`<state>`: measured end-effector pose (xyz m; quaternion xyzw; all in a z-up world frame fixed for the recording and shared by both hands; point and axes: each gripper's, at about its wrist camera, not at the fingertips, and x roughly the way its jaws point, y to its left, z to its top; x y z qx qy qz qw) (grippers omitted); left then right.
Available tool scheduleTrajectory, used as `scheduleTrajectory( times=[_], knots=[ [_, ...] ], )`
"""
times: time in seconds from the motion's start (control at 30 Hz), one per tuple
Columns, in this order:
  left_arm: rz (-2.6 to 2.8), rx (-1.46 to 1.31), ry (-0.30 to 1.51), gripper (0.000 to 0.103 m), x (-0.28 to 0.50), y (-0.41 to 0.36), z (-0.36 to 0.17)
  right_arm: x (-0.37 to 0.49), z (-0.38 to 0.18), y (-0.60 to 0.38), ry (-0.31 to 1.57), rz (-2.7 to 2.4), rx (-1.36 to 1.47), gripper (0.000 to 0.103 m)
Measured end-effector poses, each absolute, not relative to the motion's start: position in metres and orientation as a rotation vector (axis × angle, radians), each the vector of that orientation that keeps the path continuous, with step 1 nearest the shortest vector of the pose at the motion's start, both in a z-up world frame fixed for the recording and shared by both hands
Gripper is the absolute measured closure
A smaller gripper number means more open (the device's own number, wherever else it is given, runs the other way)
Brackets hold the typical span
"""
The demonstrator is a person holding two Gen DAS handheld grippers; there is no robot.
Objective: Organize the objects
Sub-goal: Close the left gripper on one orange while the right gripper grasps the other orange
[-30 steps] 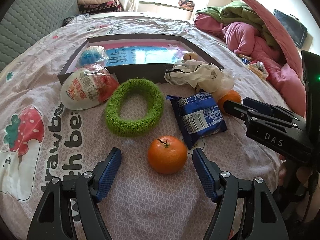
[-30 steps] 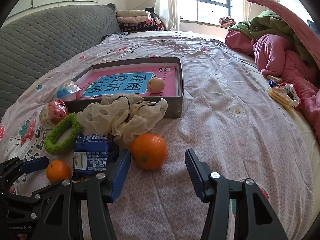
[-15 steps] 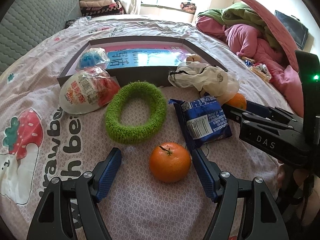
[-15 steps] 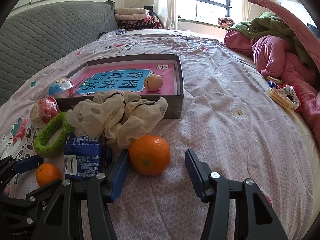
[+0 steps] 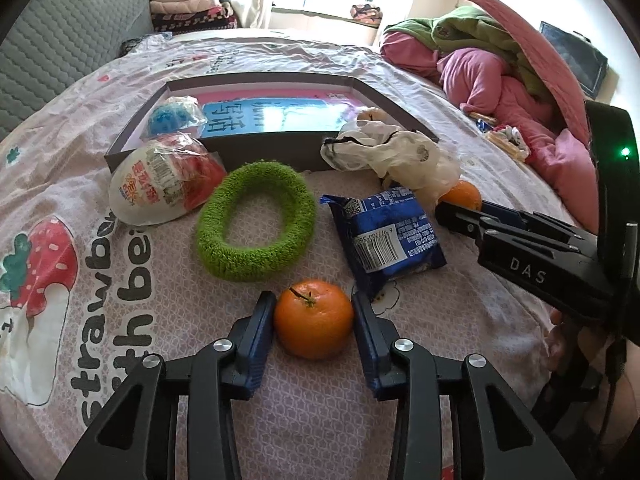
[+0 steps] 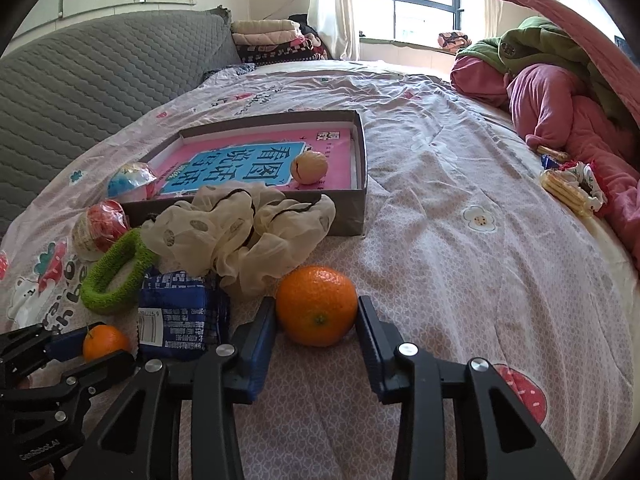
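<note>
**Two oranges clamped beside an open box**

As seen from the left wrist, a shallow grey box [image 5: 264, 156] is shown holding a pink-and-blue book [image 5: 264, 118] and a wrapped blue ball [image 5: 172, 118]. The left gripper [image 5: 314, 314], angled downward, has just been closing; its blue pads are pressed against both sides of a small orange [image 5: 313, 322] resting on the bedsheet [image 5: 120, 320]. A green ring [image 5: 256, 220] and a blue packet [image 5: 386, 236] lie just ahead.

From the right wrist, a walnut-like ball [image 6: 309, 167] is seen inside the box. The right gripper [image 6: 316, 320], likewise just closing, is clamped on a larger orange [image 6: 316, 311]. Open sheet is left to its right; a cream scrunchie [image 6: 240, 228] crowds the near box wall.
</note>
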<state>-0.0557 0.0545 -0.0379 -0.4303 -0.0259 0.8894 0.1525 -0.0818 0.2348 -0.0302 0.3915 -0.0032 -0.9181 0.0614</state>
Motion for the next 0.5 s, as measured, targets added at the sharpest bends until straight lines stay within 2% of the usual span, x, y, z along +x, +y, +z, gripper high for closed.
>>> scheduleTrajectory(
  times=[0.3,0.5],
  knots=[
    [2.560,-1.223,-0.103,0.064,-0.048,0.047,-0.030,-0.068,-0.016,0.239,-0.008,-2.822,1.102,0.063],
    [2.587,-1.152,-0.130,0.064,-0.039,0.039,-0.010,-0.056,0.006,0.235,0.016,-2.861,0.939,0.063]
  ],
)
